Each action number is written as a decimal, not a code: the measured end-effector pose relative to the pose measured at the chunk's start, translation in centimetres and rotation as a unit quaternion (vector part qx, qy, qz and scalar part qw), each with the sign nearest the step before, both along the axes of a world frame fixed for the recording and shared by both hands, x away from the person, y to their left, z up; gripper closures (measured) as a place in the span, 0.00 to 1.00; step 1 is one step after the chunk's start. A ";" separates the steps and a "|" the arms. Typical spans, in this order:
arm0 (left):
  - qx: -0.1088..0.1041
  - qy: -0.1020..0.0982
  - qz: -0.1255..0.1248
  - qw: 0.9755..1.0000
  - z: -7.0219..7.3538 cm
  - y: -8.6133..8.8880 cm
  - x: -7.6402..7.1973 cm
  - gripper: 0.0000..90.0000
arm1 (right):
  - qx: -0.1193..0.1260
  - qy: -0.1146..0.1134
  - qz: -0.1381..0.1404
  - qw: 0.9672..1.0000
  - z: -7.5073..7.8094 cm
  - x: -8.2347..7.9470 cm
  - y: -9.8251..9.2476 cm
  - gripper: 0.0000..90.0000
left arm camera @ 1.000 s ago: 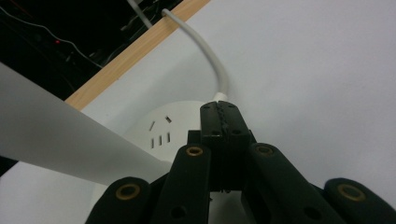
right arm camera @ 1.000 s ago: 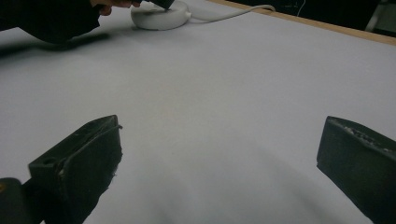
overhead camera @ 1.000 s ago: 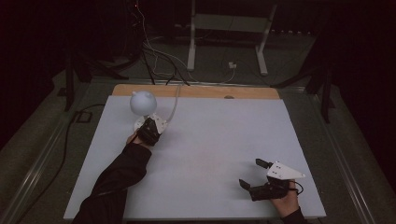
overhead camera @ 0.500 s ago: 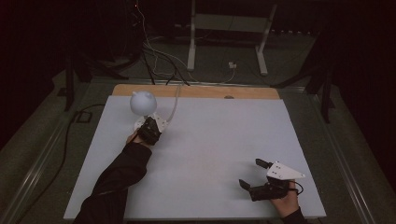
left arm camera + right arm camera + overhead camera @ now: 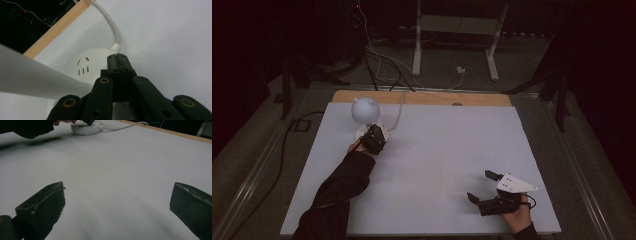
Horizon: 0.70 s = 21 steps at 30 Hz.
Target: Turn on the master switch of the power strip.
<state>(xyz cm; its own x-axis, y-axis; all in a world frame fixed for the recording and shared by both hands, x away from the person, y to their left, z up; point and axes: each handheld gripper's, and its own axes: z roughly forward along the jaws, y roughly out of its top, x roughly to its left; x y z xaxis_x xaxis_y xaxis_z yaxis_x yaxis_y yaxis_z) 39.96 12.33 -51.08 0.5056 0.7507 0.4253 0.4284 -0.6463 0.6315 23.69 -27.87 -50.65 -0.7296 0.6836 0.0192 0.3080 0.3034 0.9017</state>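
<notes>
Left gripper [image 5: 373, 138] sat at the far left of the white table [image 5: 437, 165], over the round white socket base [image 5: 87, 65] of a lamp. Its jaws were pressed together, nothing between them, tips on or just above the base's top near where the white power cord [image 5: 112, 27] enters; contact could not be told. The left forearm in a dark sleeve [image 5: 339, 185] reached diagonally forward from the bottom edge, hand behind the gripper. The lamp's round white globe [image 5: 364, 109] stood just beyond the gripper, near the wooden table edge [image 5: 422, 98].

Right gripper [image 5: 484, 187] rested low at the near right corner, well apart from the lamp, grey three-cornered plate on top, pointing left toward the table's middle. Its jaws were spread wide, with bare table between them. The right hand [image 5: 517, 215] gripped it from behind.
</notes>
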 end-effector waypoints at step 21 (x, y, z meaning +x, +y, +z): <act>0.041 0.019 -0.003 0.999 0.4 -0.1 0.4 1.00 | -0.003 0.005 0.005 1.000 -0.2 0.1 0.2 0.00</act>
<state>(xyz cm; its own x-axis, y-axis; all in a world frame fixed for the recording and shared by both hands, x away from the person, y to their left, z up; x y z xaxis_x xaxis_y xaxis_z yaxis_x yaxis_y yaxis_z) 40.41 12.26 -50.70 0.5263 0.7118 0.4651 0.4474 -0.6970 0.5604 23.82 -27.68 -50.82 -0.7358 0.6769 0.0220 0.3133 0.3115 0.8971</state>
